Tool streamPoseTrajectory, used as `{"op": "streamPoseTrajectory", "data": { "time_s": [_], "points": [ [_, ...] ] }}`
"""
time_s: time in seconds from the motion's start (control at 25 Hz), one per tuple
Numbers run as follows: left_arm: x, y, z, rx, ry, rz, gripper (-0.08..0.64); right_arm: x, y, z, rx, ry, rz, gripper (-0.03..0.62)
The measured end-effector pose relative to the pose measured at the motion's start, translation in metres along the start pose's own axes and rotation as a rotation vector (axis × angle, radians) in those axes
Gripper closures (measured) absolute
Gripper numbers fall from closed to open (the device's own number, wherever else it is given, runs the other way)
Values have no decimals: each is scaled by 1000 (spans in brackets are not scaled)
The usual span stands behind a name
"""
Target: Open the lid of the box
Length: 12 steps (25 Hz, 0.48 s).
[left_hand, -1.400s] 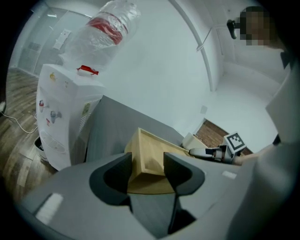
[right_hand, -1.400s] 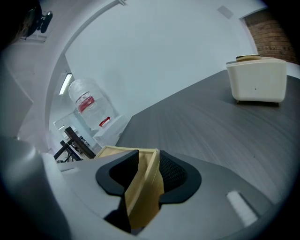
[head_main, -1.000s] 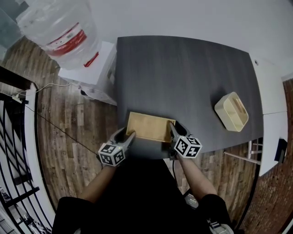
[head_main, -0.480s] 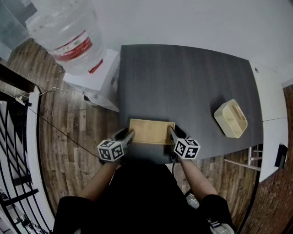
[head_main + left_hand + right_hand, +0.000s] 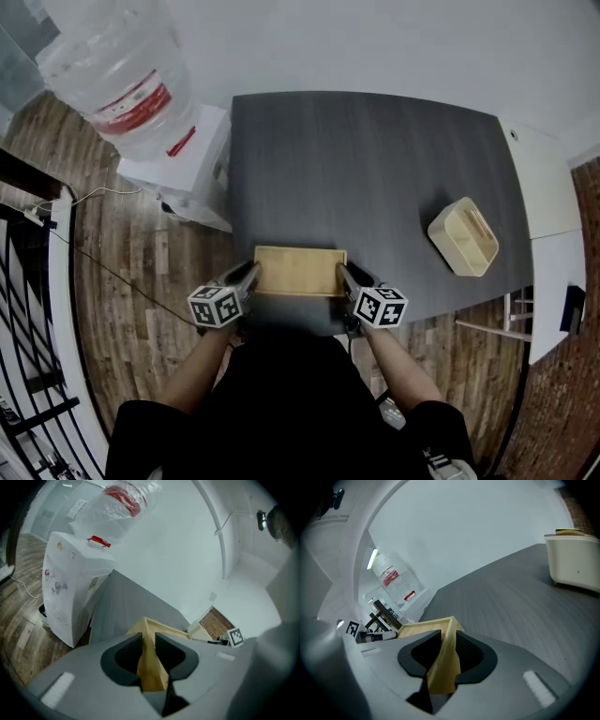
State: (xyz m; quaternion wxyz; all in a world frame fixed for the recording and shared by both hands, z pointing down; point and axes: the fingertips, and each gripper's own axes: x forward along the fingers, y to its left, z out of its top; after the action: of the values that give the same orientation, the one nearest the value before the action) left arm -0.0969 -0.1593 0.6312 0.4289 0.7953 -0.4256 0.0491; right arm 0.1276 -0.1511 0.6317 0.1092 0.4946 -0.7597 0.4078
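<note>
At the near edge of the dark grey table (image 5: 375, 169), right in front of the person, lies the flat wooden box (image 5: 300, 270), its long side running left to right and its lid still down. It lies between the two tools. The left gripper (image 5: 251, 272) comes in at its left end and the right gripper (image 5: 343, 274) at its right end, each pointing forward and slightly inward. Taking the box at both short ends looks like a way to get an even hold, so that the top can be raised level rather than tipped from one side. In the left gripper view the jaws are closing, with the thin upright wooden edge of the box standing between them, and the pads appear to touch it on both faces. The right gripper view shows the same thing in mirror. Its jaws are also closing, with the opposite end's edge between the pads and seemingly in contact. Whether that edge belongs to the lid or to the body beneath cannot be told from these views. Well apart on the right of the table sits a cream container (image 5: 464, 234), clear of the work. Off the table's left side stands a white water dispenser (image 5: 183, 155).
</note>
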Motion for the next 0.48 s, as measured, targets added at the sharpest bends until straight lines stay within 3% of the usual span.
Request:
{"op": "streamPoseTrajectory", "data": {
  "time_s": [0.16,0.48],
  "points": [
    [-1,3,0,-73,-11,15,479,0,3,0,20,0,30,508],
    [-1,7,-1,-95,12,77,480,-5,0,0,94,-12,83,519]
  ]
}}
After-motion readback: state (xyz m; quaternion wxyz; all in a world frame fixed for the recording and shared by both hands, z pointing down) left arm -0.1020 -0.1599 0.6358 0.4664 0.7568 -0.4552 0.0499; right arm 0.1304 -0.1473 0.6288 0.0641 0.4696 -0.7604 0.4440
